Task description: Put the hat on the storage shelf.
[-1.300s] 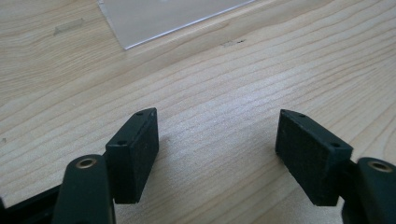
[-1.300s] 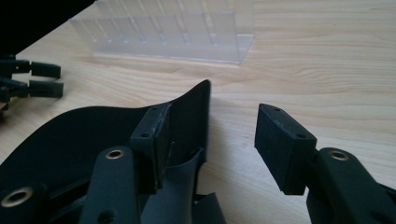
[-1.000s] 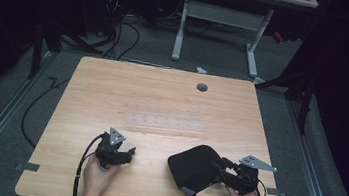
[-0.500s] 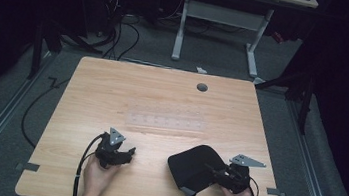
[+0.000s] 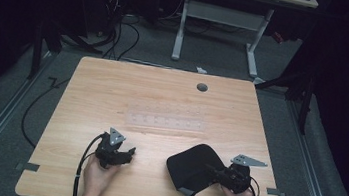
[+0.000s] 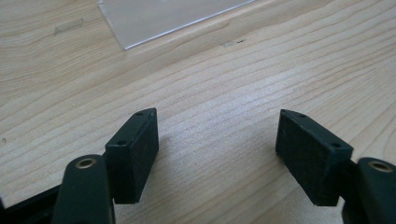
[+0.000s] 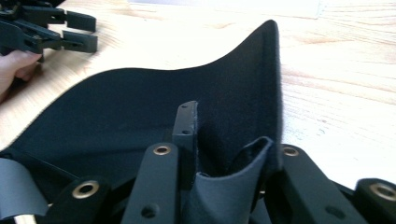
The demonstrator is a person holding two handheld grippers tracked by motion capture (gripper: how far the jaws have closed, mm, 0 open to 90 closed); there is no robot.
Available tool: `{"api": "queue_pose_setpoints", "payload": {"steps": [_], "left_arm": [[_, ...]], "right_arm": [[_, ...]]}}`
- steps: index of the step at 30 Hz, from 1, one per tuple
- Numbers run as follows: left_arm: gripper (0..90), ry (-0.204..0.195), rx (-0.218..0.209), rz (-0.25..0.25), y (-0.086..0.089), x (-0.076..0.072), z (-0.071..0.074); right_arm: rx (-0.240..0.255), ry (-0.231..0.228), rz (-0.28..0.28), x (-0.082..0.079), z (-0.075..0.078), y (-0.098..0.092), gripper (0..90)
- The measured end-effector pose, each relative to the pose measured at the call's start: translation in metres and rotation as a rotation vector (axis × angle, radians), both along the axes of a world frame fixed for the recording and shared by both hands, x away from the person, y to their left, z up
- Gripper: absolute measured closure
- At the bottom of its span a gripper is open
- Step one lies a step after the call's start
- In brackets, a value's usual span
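Observation:
A black cloth (image 5: pixel 189 166) lies crumpled on the wooden table (image 5: pixel 112 95) near its front right. My right gripper (image 5: pixel 212 173) has just been closing on the cloth's right edge. In the right gripper view the jaws pinch a raised fold of the black cloth (image 7: pixel 140 107), and the right gripper (image 7: pixel 229 140) is shut on it. My left gripper (image 5: pixel 127 156) rests on the table at the front left, apart from the cloth. Its jaws stand wide apart over bare wood in the left gripper view, so the left gripper (image 6: pixel 217 144) is open and holds nothing.
A clear plastic sheet (image 5: pixel 164 122) lies flat at the table's middle, its corner (image 6: pixel 163 16) ahead of the left jaws. A round cable hole (image 5: pixel 202 87) sits near the far edge. The left gripper (image 7: pixel 70 32) and its hand appear beyond the cloth.
The right gripper has shifted slightly left onto the cloth's edge and its jaws have closed on a fold of it. The left gripper has stayed where it was.

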State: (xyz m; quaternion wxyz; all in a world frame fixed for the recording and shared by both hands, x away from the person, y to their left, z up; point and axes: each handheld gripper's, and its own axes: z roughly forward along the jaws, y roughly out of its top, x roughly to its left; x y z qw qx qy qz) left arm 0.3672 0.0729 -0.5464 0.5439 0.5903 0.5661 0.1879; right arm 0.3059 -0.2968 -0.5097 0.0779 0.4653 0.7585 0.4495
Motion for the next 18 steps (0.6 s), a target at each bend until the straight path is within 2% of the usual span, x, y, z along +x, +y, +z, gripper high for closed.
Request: {"api": "queue_pose_setpoints", "payload": {"steps": [5, 10, 18], "left_arm": [[30.3, 0.0, 0.0, 0.0, 0.0, 0.0, 0.0], [30.3, 0.0, 0.0, 0.0, 0.0, 0.0, 0.0], [30.3, 0.0, 0.0, 0.0, 0.0, 0.0, 0.0]], "right_arm": [[0.021, 0.0, 0.015, -0.001, 0.002, 0.0, 77.0], [0.061, -0.001, 0.038, -0.002, 0.009, 0.001, 81.0], [0.054, -0.026, 0.059, 0.001, 0.019, 0.007, 82.1]]}}
